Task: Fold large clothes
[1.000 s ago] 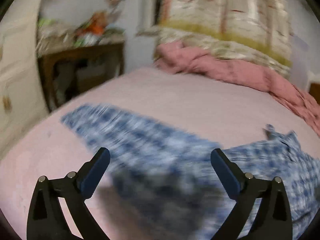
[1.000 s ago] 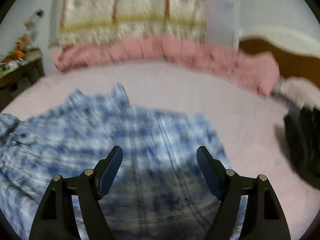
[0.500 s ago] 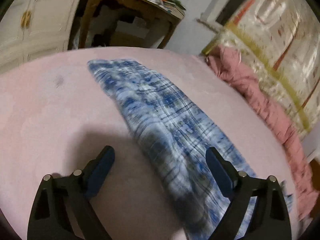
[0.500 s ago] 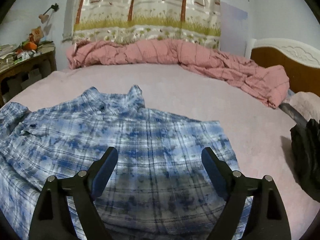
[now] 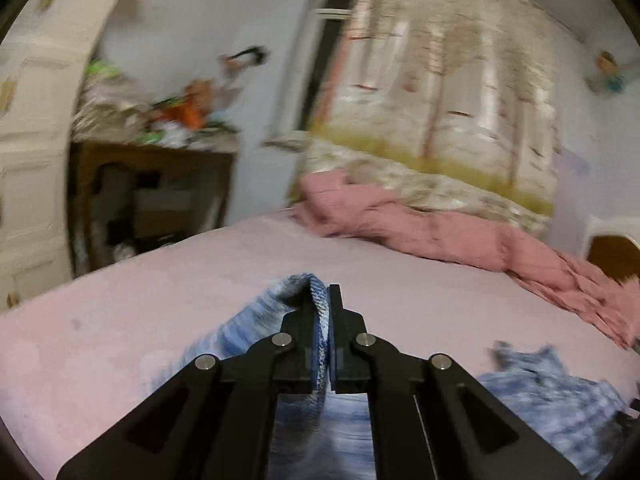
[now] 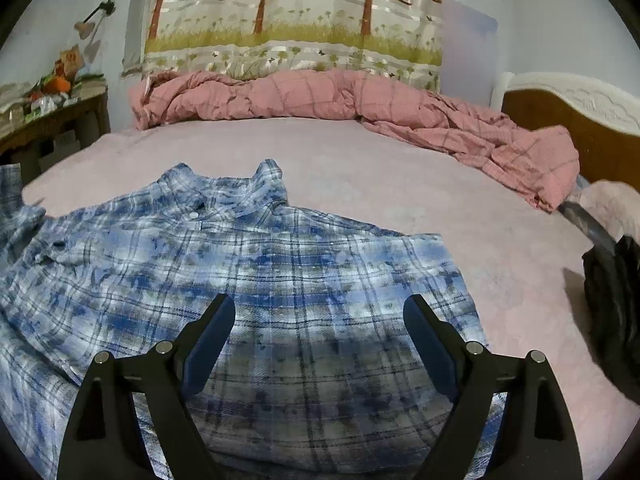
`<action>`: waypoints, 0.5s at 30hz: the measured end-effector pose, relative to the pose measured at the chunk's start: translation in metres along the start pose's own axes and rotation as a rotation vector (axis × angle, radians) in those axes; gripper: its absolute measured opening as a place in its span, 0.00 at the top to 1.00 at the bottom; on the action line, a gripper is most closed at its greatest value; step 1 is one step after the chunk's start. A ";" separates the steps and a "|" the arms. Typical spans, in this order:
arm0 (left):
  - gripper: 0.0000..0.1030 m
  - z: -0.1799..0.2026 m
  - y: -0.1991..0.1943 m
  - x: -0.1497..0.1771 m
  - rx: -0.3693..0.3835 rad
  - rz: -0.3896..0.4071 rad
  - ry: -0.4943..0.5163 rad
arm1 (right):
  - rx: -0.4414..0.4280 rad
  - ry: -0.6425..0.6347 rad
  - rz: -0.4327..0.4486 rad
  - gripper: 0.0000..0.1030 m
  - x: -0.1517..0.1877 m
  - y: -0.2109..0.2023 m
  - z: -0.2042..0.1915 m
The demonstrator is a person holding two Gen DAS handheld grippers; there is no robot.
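Observation:
A blue and white plaid shirt (image 6: 256, 264) lies spread on the pink bed (image 6: 360, 160), collar toward the far side. In the left wrist view my left gripper (image 5: 327, 300) is shut on a fold of the shirt's sleeve (image 5: 308, 292), lifted off the sheet; the cloth hangs down between the arms. The shirt's body (image 5: 552, 392) shows at the lower right there. My right gripper (image 6: 318, 316) stands open just above the shirt's right side, with nothing pinched between its fingers.
A crumpled pink quilt (image 6: 360, 100) lies along the far side of the bed under a patterned curtain (image 6: 296, 20). A cluttered wooden table (image 5: 152, 184) stands at the left. A dark garment (image 6: 612, 304) lies at the right edge, near the headboard (image 6: 580, 120).
My left gripper went from open over the sleeve to shut on it and has lifted it. The right gripper opened slightly wider and stayed over the shirt.

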State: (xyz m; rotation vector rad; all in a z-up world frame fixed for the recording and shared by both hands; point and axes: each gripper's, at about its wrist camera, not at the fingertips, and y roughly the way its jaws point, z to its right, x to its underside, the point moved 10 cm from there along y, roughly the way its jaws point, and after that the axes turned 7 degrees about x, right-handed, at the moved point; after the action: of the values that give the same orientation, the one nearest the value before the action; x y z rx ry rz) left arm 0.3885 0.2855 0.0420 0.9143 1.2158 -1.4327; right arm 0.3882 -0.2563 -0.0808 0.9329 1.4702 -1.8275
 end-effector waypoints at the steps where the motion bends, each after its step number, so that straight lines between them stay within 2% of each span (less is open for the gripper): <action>1: 0.97 0.026 -0.003 -0.005 0.016 -0.012 0.047 | -0.006 0.013 -0.006 0.15 0.001 0.001 0.002; 4: 0.97 0.106 -0.012 -0.009 0.051 -0.058 0.168 | -0.022 0.043 -0.021 0.15 0.002 0.004 0.007; 6: 0.97 0.144 -0.013 -0.002 0.056 -0.094 0.180 | -0.030 0.048 -0.024 0.15 0.003 0.005 0.007; 8: 0.97 0.174 -0.012 0.016 0.056 -0.113 0.144 | -0.027 0.043 -0.026 0.15 0.003 0.005 0.005; 11: 0.96 0.215 0.003 0.067 0.134 -0.159 0.142 | -0.028 0.045 -0.012 0.15 0.002 0.002 0.006; 14: 0.96 0.240 0.024 0.130 0.200 -0.271 0.136 | -0.044 0.065 -0.006 0.15 0.001 0.001 0.008; 15: 0.95 0.246 0.030 0.150 0.213 -0.328 0.171 | -0.051 0.077 -0.008 0.15 0.001 0.001 0.009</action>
State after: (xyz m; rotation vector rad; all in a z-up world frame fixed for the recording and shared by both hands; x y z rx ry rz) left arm 0.4007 0.0136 -0.0566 1.0326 1.4073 -1.8012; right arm 0.3865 -0.2656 -0.0811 0.9833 1.5619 -1.7685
